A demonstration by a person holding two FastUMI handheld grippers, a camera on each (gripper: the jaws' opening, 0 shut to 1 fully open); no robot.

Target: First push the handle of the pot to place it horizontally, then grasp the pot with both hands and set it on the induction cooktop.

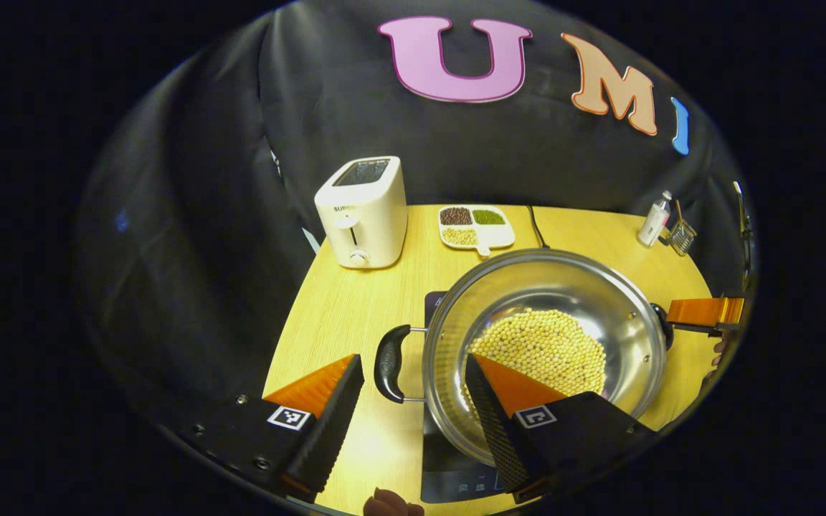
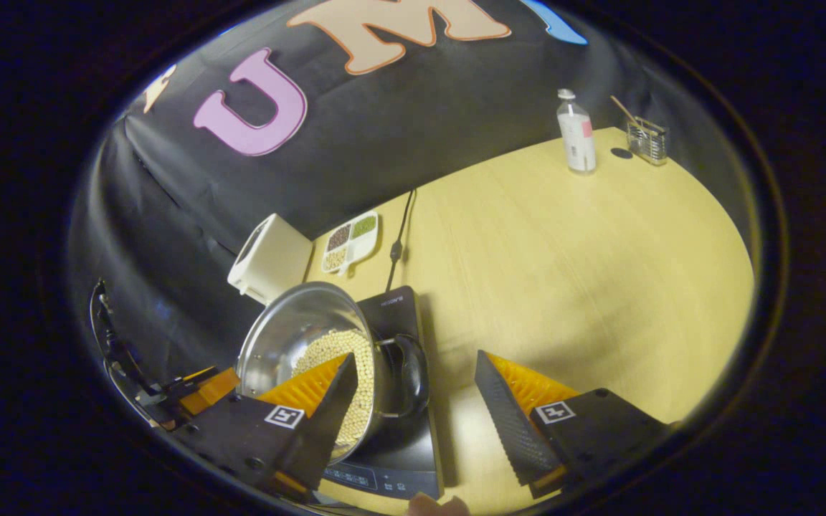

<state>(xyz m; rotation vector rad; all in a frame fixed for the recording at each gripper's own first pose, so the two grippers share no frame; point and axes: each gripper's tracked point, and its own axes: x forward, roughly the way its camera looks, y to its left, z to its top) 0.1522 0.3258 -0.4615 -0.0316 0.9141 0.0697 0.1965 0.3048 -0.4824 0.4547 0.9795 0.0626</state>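
Beans, pale and round, fill the bottom of the shiny steel pot (image 1: 546,337), which sits on the black induction cooktop (image 1: 449,469) near the front of the yellow wooden desk (image 1: 355,315). In the left gripper view, the left tool (image 1: 413,390) is open, its two fingers spread wide to either side of the pot's black loop handle (image 1: 389,362); one finger lies out over the desk, the other reaches over the rim above the beans. Neither finger presses on the handle. At the far side of the pot, the other tool's fingertip (image 1: 703,312) stands close by the opposite handle.

In the right gripper view, the right tool (image 2: 416,390) is likewise open, with the second black handle (image 2: 413,376) in the gap between its fingers, one finger over the pot's rim and one over bare desk.

Behind the pot stand a white two-slot toaster (image 1: 363,211) and a white divided dish (image 1: 475,227) of dark, green and pale grains. A black power cord (image 2: 399,240) runs from the cooktop toward the booth's wall. At the far corner of the desk stand a small clear bottle with a white cap (image 2: 576,132) and a little wire holder (image 2: 647,140) with a stick in it, both well apart from the pot.
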